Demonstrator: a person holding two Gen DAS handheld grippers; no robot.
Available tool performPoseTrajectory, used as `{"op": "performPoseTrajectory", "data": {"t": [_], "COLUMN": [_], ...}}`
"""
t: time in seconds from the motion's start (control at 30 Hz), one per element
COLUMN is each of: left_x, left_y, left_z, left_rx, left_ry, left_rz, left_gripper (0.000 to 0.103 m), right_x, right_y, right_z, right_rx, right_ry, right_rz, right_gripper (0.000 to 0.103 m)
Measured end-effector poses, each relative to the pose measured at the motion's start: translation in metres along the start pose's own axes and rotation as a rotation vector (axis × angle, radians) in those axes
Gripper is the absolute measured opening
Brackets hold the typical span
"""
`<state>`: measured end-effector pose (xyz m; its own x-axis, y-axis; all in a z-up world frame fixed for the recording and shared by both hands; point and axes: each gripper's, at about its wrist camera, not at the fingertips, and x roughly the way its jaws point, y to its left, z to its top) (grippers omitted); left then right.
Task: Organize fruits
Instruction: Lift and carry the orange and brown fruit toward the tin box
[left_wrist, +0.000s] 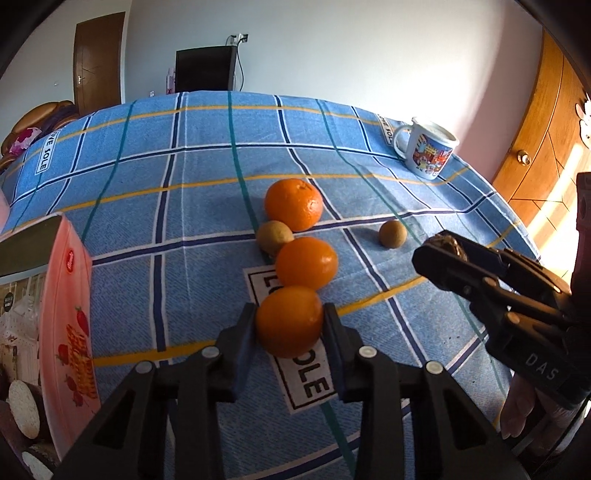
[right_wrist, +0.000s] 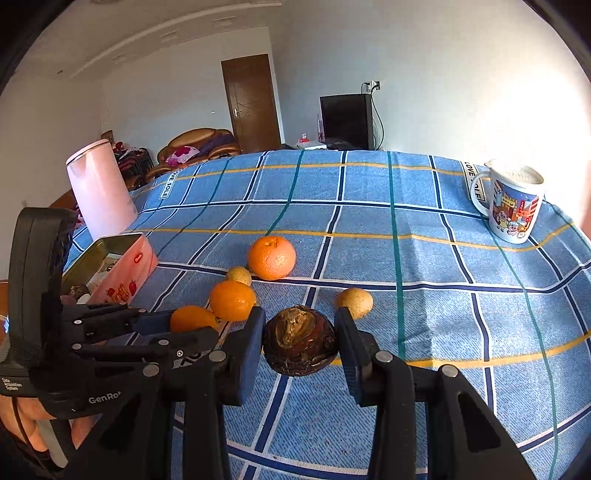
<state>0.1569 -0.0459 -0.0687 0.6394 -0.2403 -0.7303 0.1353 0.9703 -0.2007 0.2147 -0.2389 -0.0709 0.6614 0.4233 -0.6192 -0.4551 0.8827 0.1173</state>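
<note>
Blue checked tablecloth (right_wrist: 424, 258) under oranges (left_wrist: 293, 204), mug (right_wrist: 515, 201), pink tin (right_wrist: 122, 266).

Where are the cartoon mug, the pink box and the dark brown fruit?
cartoon mug (right_wrist: 514, 208): right wrist view, on its printed side wall.
pink box (left_wrist: 70, 325): left wrist view, on its strawberry-printed side.
dark brown fruit (right_wrist: 300, 343): right wrist view, on its front face, between the right hand-held gripper's fingers.

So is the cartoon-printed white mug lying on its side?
No, the cartoon-printed white mug stands upright on the blue checked tablecloth, its open rim facing up.
</note>
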Motion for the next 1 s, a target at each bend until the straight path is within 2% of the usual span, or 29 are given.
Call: {"op": "performPoseTrajectory", "data": {"t": [0.37, 1.0], "left_x": [-0.030, -0.055], "left_y": [0.000, -0.006], "left_z": [-0.003, -0.010], "left_rx": [0.010, 0.046], "left_ry": [-0.156, -0.309], "left_rz": [0.015, 0.060], "left_gripper": [0.036, 0.036], "right_x": [-0.014, -0.035], "right_y": [0.000, 0.006], "right_z": [0.000, -0.004], "right_rx": [-0.009, -0.045], "right_ry": [-0.089, -0.207], "right_rz": [0.029, 0.045], "right_gripper": [0.041, 0.041]}}
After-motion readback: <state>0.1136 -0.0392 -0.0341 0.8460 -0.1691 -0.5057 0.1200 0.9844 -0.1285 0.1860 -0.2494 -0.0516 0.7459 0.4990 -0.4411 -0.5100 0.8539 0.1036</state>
